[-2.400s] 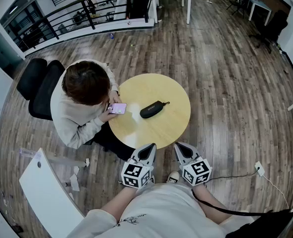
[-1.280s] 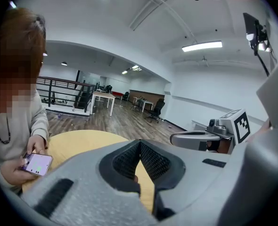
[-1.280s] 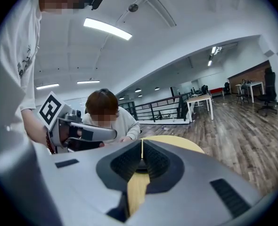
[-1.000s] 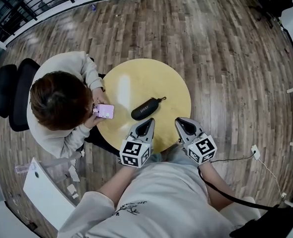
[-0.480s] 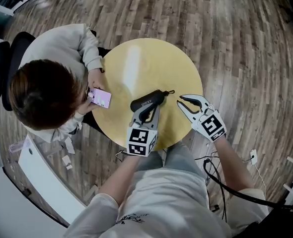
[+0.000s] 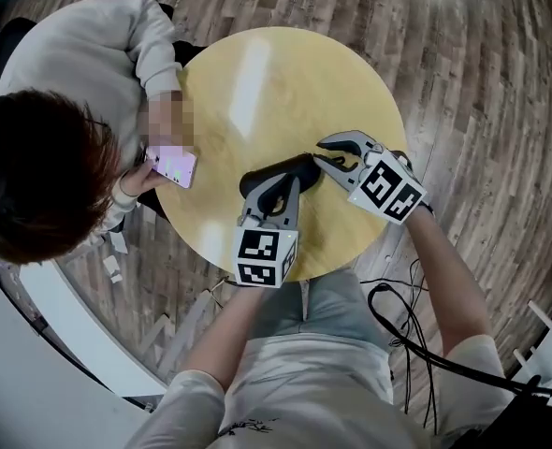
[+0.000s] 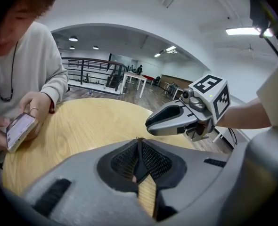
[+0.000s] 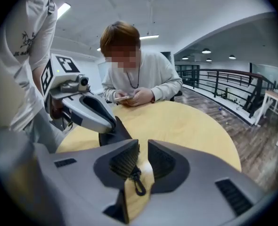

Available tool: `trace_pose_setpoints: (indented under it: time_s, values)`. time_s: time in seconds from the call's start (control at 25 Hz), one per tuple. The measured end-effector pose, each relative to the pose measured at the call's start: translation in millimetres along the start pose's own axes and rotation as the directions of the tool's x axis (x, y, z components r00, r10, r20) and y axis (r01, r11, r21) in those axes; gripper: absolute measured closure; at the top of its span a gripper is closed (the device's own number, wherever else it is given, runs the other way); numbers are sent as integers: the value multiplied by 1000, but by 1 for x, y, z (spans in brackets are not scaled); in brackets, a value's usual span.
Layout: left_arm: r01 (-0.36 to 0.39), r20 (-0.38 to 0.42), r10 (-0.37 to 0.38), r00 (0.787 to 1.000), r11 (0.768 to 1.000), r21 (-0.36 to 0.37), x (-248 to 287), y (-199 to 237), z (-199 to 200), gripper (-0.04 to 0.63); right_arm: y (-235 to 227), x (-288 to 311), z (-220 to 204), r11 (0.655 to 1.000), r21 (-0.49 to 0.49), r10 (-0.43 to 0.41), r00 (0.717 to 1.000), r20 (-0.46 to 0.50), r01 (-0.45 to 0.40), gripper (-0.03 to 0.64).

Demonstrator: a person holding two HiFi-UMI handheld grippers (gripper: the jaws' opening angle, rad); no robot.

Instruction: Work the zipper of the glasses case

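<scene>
Head view: found glasses case (image 6: 297, 165) lying closed near the middle of round table (image 6: 257, 73), with left gripper (image 6: 281, 183) laid over its lower-left half and right gripper (image 6: 321, 152) just beside its right end. Noted seated person (image 6: 51, 157) with phone (image 6: 170, 166) at left edge, uninvolved. Left gripper view: recorded fingertips pressed together with nothing between them; could not see case, presumably beneath. Right gripper view: noted fingers slightly spread, having just been opening, with zipper pull (image 8: 136, 180) hanging in the gap against the left pad, not pinched. Located case at centre left, under the other gripper's tip. Judged as early stage: approach made, pull not yet seized, whole zipper run left.
</scene>
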State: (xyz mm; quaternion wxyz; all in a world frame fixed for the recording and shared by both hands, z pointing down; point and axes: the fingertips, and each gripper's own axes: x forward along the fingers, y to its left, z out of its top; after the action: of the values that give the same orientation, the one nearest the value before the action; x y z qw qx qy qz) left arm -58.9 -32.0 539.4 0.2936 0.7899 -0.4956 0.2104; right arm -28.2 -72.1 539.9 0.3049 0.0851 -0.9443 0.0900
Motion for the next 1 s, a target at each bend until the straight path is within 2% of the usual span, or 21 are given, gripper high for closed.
trace_pose_setpoints:
  time_s: [0.08,0.12,0.16,0.24,0.36,0.52,0.68,0.8,0.84,0.88,0.92,1.0]
  values:
    - [5,-13,-5,1000,1000,-21,3,3,-5,566,-3,5,-4,992,-120,23,998,-55,-29,571]
    - [7,-16,-7,1000,1000,-29,4,3,-7,568,-2,5,-7,975,-212,45,995,-83,-62,571]
    - [8,-17,-8,1000,999,-34,5,3,-8,572,1,4,-9,943,-316,74,991,-113,-107,571]
    - [8,-17,-9,1000,999,-32,7,3,-9,574,5,5,-14,849,-489,133,976,-170,-201,571]
    - [-5,-8,5,1000,1000,-14,9,5,-10,577,7,19,-20,710,-631,186,948,-260,-312,563]
    - [-8,1,8,1000,1000,-10,7,3,-10,583,10,32,-33,502,-758,181,907,-380,-417,526]
    - [3,5,-3,1000,1000,-7,8,2,-12,586,6,34,-43,243,-842,117,877,-467,-481,489]
    - [-8,1,8,1000,1000,-13,6,2,-16,586,18,40,-41,45,-879,95,877,-470,-476,486]
    - [-9,3,9,1000,1000,-11,6,2,-16,586,20,42,-41,-3,-881,88,878,-471,-472,479]
    - [-10,4,10,1000,1000,-9,6,3,-15,586,21,44,-42,-28,-880,85,876,-474,-474,479]
    - [-10,4,10,1000,1000,-9,7,3,-15,586,20,44,-44,-28,-878,88,874,-478,-477,479]
    - [-9,2,9,1000,1000,-15,7,2,-15,586,17,41,-45,26,-879,102,876,-472,-477,492]
